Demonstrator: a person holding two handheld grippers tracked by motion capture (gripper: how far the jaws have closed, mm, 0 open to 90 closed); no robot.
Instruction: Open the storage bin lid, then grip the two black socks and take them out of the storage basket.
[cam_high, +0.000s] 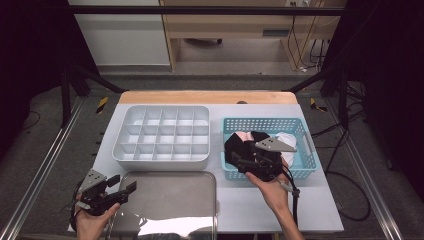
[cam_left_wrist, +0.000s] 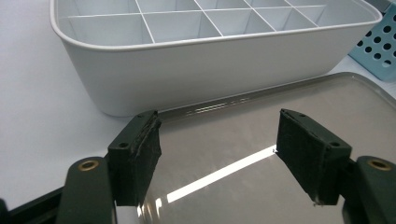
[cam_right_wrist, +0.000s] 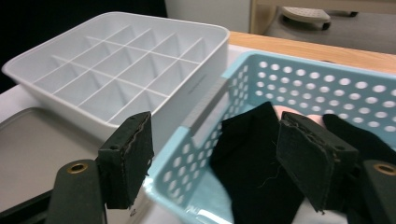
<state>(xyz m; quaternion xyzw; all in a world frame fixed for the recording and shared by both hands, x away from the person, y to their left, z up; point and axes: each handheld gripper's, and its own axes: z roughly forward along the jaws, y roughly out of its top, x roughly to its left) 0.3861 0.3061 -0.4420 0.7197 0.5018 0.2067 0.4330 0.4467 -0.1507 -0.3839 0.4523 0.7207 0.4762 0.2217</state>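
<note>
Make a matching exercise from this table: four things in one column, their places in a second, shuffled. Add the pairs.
Things:
1. white plastic divided organiser box
2. light blue perforated plastic basket
3. shiny metal tray
4. black cloth

Places:
A. inside the basket
B. near edge, under the left gripper
C. far left of the mat
D. far right, under the right gripper

Pairs: 1-C, 2-D, 3-B, 4-A

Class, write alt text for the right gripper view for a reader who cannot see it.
The right gripper hangs open over the near left corner of a blue perforated basket holding black cloth. A white divided organiser tray sits beside it.
</note>
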